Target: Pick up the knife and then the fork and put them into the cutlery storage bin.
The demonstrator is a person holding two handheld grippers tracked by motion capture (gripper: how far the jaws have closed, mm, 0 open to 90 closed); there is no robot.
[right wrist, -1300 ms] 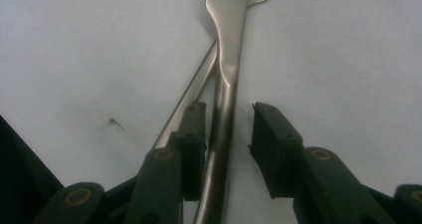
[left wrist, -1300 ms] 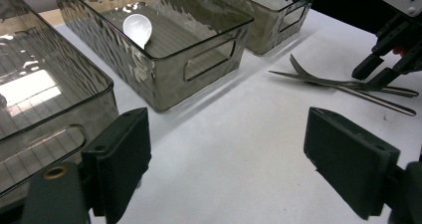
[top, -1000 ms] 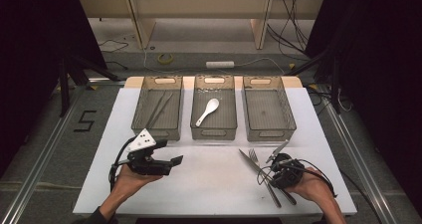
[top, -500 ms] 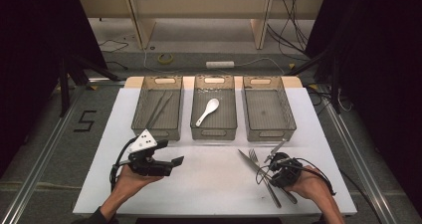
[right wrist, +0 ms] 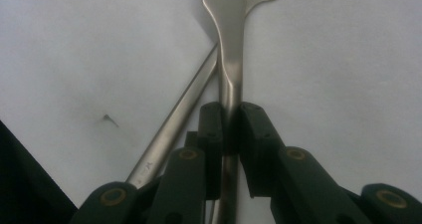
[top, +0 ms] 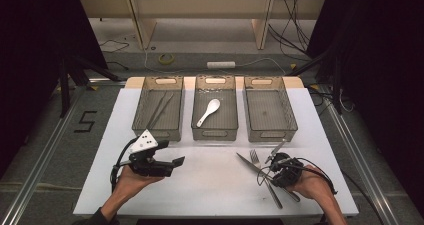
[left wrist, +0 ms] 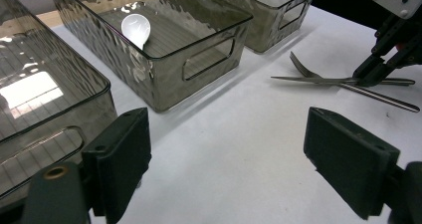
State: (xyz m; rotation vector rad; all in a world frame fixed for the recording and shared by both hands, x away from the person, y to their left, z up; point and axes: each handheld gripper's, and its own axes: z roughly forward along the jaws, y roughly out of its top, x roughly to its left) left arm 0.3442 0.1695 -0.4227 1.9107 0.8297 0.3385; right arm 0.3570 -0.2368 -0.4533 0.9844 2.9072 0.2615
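Observation:
A metal fork (top: 256, 159) and a knife (top: 246, 161) lie crossed on the white table (top: 210, 185) at the front right. My right gripper (top: 270, 176) is shut on the fork; its jaws have just been closing, and the fork handle (right wrist: 231, 45) now stands pinched between the pads of the right gripper (right wrist: 230, 117). The knife handle (right wrist: 184, 119) slants under the fork to the left of the jaws. At the front left my left gripper (top: 172, 166) is held level above the table. The left gripper (left wrist: 224, 159) is open and holds nothing, and it faces the fork (left wrist: 300, 64) and knife (left wrist: 303, 78).
Three smoky clear bins stand in a row at the back of the table. The left bin (top: 145, 117) holds long thin metal pieces, the middle bin (top: 212, 134) holds a white spoon (top: 208, 111), and nothing lies in the right bin (top: 270, 132). Dark floor and cables surround the table.
Neither hand has moved across the table. At this distance the high view shows no other visible difference.

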